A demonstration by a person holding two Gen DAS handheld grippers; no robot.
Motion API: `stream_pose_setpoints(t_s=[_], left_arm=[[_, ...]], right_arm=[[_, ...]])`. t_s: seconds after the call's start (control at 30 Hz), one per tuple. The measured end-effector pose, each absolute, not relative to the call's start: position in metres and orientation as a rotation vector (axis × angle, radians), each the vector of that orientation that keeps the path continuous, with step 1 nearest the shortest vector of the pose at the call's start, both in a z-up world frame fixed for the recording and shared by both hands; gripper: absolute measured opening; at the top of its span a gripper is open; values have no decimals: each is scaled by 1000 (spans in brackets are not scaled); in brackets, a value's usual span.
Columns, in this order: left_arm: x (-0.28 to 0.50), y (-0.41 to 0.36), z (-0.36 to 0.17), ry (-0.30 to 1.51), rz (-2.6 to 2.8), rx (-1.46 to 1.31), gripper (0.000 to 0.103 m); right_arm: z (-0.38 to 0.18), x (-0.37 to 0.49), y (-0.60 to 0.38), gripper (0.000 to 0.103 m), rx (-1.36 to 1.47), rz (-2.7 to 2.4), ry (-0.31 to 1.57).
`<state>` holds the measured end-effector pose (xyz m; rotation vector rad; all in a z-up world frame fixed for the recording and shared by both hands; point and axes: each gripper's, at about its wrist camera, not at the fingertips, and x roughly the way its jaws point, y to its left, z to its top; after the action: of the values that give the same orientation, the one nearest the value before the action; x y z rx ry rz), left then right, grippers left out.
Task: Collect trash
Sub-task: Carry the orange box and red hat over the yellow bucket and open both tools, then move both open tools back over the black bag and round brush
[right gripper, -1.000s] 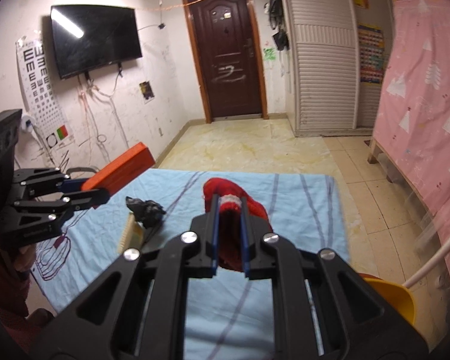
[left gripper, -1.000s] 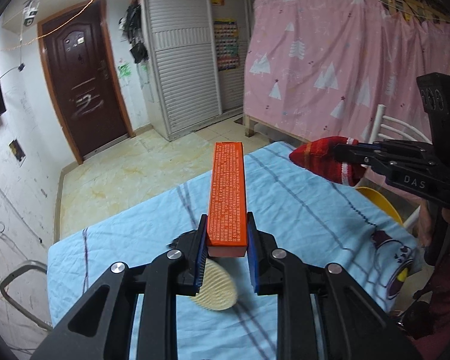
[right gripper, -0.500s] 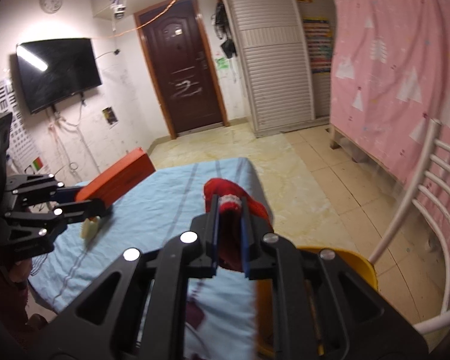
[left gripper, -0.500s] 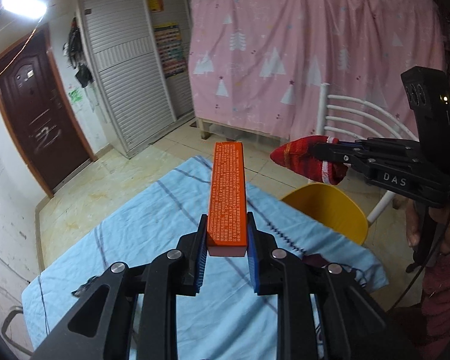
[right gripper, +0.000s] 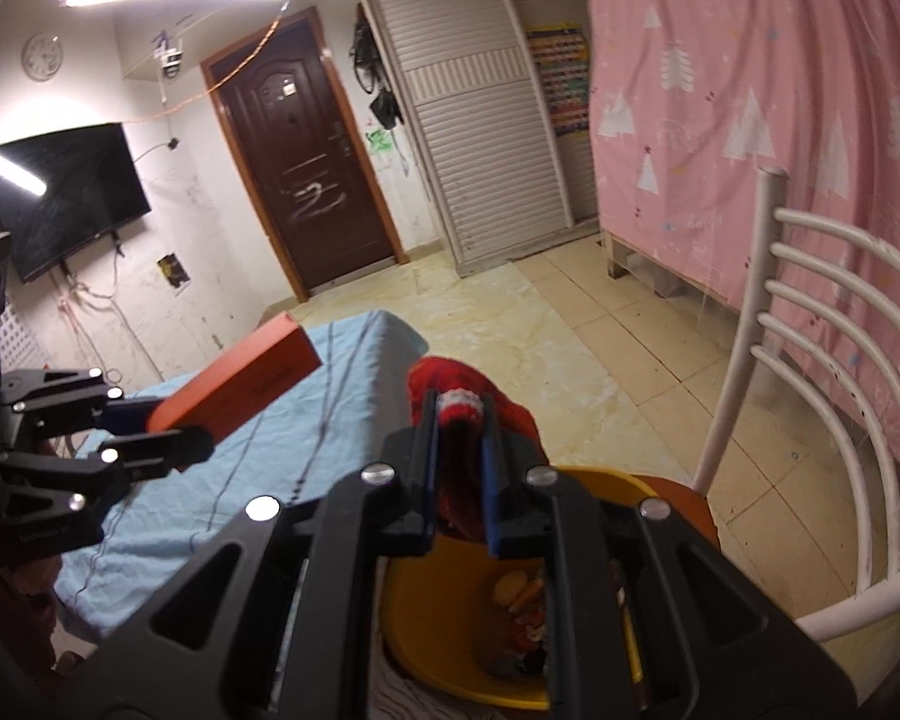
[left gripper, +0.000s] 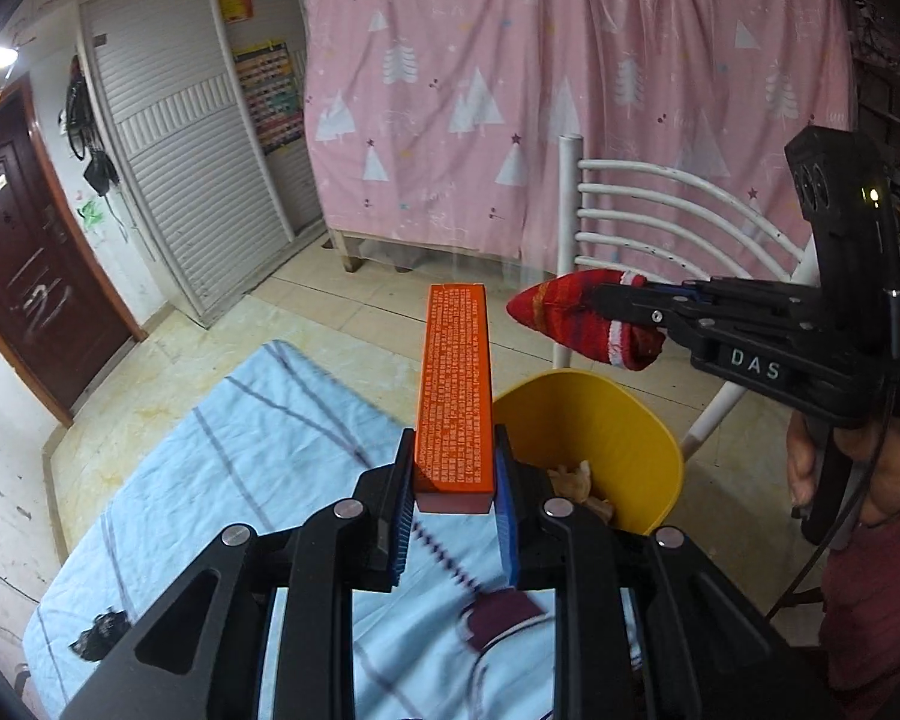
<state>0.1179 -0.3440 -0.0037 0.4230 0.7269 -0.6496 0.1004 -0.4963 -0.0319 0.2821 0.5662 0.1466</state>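
- While scraps already lie in the yellow bin (left gripper: pixel 594 420), we hold two more pieces above it.
- Our left claw (left gripper: pixel 453 501) pinches the orange box (left gripper: pixel 455 384), just over the bin's near rim.
- Our right claw (right gripper: pixel 459 480) pinches the red wrapper (right gripper: pixel 462 384) above the bin.
- Dropping both remains; a dark scrap (left gripper: pixel 99 642) lies on the counter (left gripper: pixel 240 450), well away from the bin.

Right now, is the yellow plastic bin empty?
No: in the right wrist view the yellow plastic bin already holds scraps of trash at its bottom, below the red fabric piece held in the right gripper.
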Motion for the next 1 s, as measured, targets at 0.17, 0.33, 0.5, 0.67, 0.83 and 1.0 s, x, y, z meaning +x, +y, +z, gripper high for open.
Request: stream_pose_setpoints(t_s=[0.17,0.33,0.5,0.67,0.83,1.0], left_arm=[[128,-369,-14,757,-653,423,15],[138,-393,-24,795,-662,427,15],[144,-413,-35,823,-658,435,15],[158,-420,-42,863,-633,420,23],[161,-412,-44,872,-621,399,40],[156,-396,-37,855,-608,372,40]], right_arm=[[-43,102,-512,11,319,127,575],[-53,105,-526,11,356,114,583],[-62,107,-539,11,388,101,591],[-65,105,-544,31,410,100,592],[-67,108,-539,36,404,108,601],[-66,111,-531,41,393,120,611]])
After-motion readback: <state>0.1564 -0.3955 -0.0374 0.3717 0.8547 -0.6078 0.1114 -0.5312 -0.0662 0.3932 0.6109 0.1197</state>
